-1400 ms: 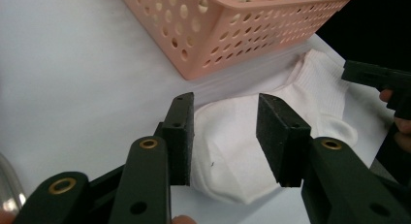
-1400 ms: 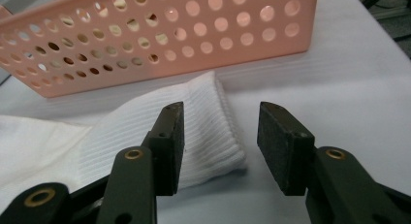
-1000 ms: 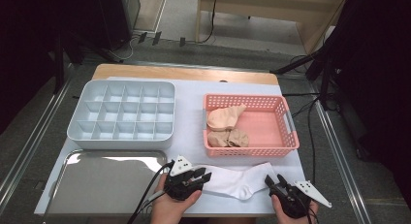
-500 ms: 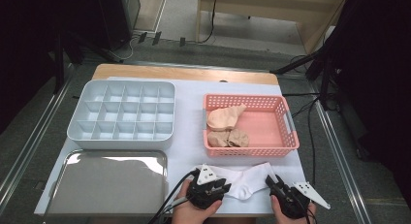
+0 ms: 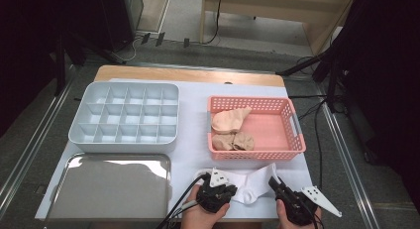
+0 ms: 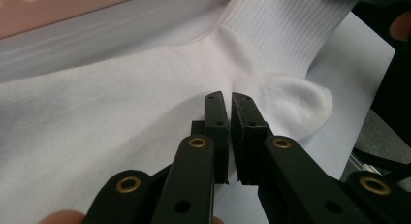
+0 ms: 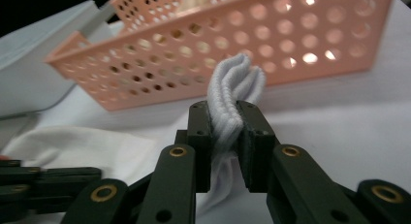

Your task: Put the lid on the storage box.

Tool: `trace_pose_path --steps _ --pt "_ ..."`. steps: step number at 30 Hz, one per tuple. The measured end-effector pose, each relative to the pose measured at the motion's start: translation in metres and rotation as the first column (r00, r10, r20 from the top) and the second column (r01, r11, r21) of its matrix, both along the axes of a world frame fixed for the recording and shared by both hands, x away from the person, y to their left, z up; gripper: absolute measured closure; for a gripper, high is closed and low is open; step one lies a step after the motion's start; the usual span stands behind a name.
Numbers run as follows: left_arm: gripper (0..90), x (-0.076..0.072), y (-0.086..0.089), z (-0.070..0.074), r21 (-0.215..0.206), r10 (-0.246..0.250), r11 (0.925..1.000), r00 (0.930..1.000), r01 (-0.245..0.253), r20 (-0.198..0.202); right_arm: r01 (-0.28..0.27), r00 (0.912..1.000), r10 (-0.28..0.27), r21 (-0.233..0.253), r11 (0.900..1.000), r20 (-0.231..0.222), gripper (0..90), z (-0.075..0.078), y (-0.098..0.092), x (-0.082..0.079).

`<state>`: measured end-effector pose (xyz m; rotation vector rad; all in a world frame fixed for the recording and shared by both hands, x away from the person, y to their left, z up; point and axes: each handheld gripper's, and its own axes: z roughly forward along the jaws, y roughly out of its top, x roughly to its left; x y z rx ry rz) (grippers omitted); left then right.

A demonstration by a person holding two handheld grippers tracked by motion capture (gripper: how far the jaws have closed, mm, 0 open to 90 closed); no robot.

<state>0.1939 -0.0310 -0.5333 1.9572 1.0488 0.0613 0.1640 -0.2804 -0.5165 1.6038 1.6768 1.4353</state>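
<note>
Right jaws: closed tight on the ribbed cuff of the white sock (image 7: 236, 90); in the right gripper view the fabric is bunched in folds between the two black pads and sticks out above them.
Left jaws: almost closed, only a thin slit between the tips; in the left gripper view they stand over the sock near the heel, and I cannot tell if any fabric is caught between them.
Right gripper (image 5: 275, 182): at the front edge of the tabletop, near its right corner.
Left gripper (image 5: 218, 185): at the same front edge, near the middle, close to the right one.
Sock position: on the white sheet along the front edge of the tabletop, just in front of the pink basket (image 5: 292, 114), between the two grippers, with the cuff at the right.
Basket content: a few beige socks (image 5: 229, 122) lie in its left part.
Other things: a grey divider box (image 5: 124, 140) at the back left, a metal tray (image 5: 112, 187) at the front left corner.
How the sock handles: I judge it light, soft and limp, not fragile; it sags and folds when lifted.
Where to hold: the thick ribbed cuff gives good grip; the foot part is thinner, so a pinch of a fold near the toe or heel seems best.
</note>
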Motion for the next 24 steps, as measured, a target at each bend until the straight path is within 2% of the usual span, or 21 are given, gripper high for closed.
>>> trace_pose_path --steps 4,8,11,16,21,24 --pt "85.6 0.0 0.001 0.001 -0.015 -0.011 0.9998 0.9999 0.011 -0.011 -0.05 0.9978 0.051 -0.01 0.999 0.042 78.0 0.015 0.021 -0.007" --pt "83.4 -0.003 0.009 0.009 -0.038 -0.002 0.9993 1.0 0.002 0.009 -0.089 0.9931 0.092 -0.044 0.995 0.072 77.8 0.024 0.044 -0.011" --pt "82.6 -0.005 0.024 0.019 -0.054 0.012 0.9985 0.9993 -0.01 0.035 -0.104 0.9915 0.108 -0.063 0.993 0.073 77.8 0.025 0.058 -0.012" --pt "82.2 -0.007 0.06 0.03 -0.081 0.063 0.995 0.9962 -0.058 0.06 -0.132 0.9881 0.138 -0.083 0.988 0.068 77.7 0.023 0.08 -0.01" --pt "82.5 -0.004 0.088 0.03 -0.083 0.119 0.9901 0.991 -0.114 0.062 -0.164 0.9837 0.17 -0.1 0.981 0.058 77.4 0.018 0.106 -0.007" --pt "82.7 -0.002 0.098 0.027 -0.087 0.14 0.9869 0.9887 -0.135 0.053 -0.179 0.9815 0.186 -0.131 0.975 0.046 77.2 0.012 0.121 -0.005"
